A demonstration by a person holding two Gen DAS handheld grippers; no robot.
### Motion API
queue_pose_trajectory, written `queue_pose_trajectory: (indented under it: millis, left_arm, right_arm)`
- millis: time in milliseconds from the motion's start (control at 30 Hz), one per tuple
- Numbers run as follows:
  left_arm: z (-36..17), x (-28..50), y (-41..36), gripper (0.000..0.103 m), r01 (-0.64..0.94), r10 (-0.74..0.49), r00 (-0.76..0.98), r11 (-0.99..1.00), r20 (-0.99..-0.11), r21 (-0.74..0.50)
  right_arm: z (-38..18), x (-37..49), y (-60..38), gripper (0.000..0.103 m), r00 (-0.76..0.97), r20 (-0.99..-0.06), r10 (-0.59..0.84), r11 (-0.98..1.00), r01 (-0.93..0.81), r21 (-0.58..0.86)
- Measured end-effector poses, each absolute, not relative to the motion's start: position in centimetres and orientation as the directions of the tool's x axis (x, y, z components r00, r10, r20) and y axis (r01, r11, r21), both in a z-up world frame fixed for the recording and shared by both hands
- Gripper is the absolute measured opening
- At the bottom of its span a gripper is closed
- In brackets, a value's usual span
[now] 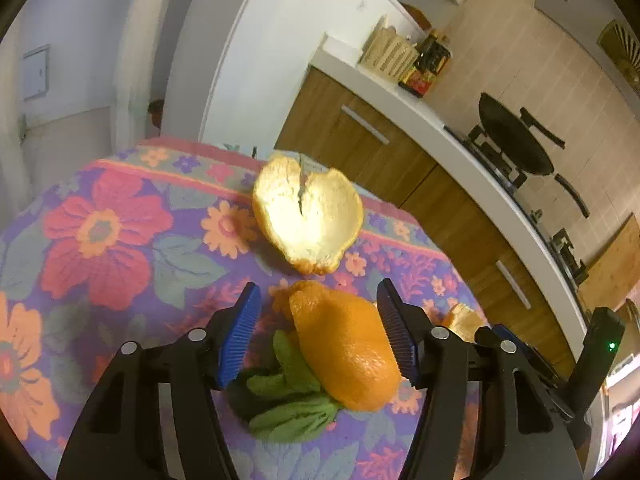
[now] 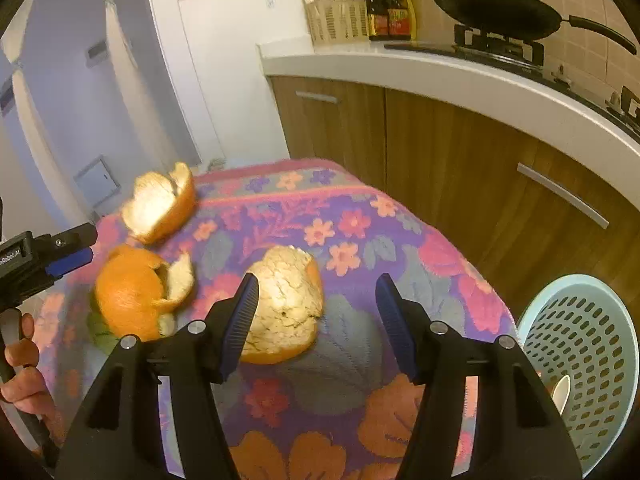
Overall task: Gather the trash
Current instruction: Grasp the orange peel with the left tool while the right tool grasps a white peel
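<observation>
Three pieces of orange peel lie on the flowered tablecloth [image 1: 100, 248]. In the left wrist view my left gripper [image 1: 318, 332] is open, its blue pads on either side of a peel lying orange side up [image 1: 344, 348] on green leaves [image 1: 288, 400]. A second peel, white side up [image 1: 308, 216], lies beyond it. In the right wrist view my right gripper [image 2: 316, 320] is open around a third peel, white side up [image 2: 286, 304], close to its left pad. The left gripper [image 2: 60, 258] shows at the left edge there, beside the orange-side-up peel [image 2: 136, 292] and the far peel [image 2: 158, 204].
A light blue perforated basket [image 2: 580, 360] stands past the table's right edge, with a white item inside. Behind the table is a wooden cabinet [image 2: 440, 152] under a white counter with a stove, a black wok [image 2: 492, 4], bottles and a rack.
</observation>
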State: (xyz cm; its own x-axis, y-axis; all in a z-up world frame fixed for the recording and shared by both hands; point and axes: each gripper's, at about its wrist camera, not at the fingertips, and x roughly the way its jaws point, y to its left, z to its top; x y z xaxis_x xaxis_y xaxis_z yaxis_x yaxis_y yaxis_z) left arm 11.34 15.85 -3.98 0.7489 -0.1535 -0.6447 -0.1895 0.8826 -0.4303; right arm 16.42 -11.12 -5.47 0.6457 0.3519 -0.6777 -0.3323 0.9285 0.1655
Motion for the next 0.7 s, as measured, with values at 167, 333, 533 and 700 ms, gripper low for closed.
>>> queue_pose_trajectory:
  millis: [167,333,533,700]
  left_arm:
    - [-5.6,12.5,15.7,0.061,-0.176,-0.179,0.734,0.882,-0.655,-0.438]
    - [-6.7,13.6,15.1,0.059,-0.14,-0.24,0.704,0.876,-0.668,-0.462]
    - [-6.4,13.5,13.8,0.046,-0.098,-0.247,0.706,0.894,-0.664,-0.437]
    - [-5.3,12.7,13.4,0.032,-0.062,-0.243,0.744,0.903,-0.623,-0.426]
  right_arm:
    - [-5.8,16.7,-10.8,0.058,0.649,-0.682,0.337,0.931,-0.337,0.14]
    - [-6.7,17.5,-9.6,0.058,0.604,-0.734,0.309,0.932,-0.347,0.106]
    - [-7.4,18.1,-9.3,0.058,0.553,-0.772,0.313,0.927,-0.355,0.122]
    - [-7.3,17.9,-9.2,0.043,0.552,-0.769,0.323,0.922,-0.368,0.122]
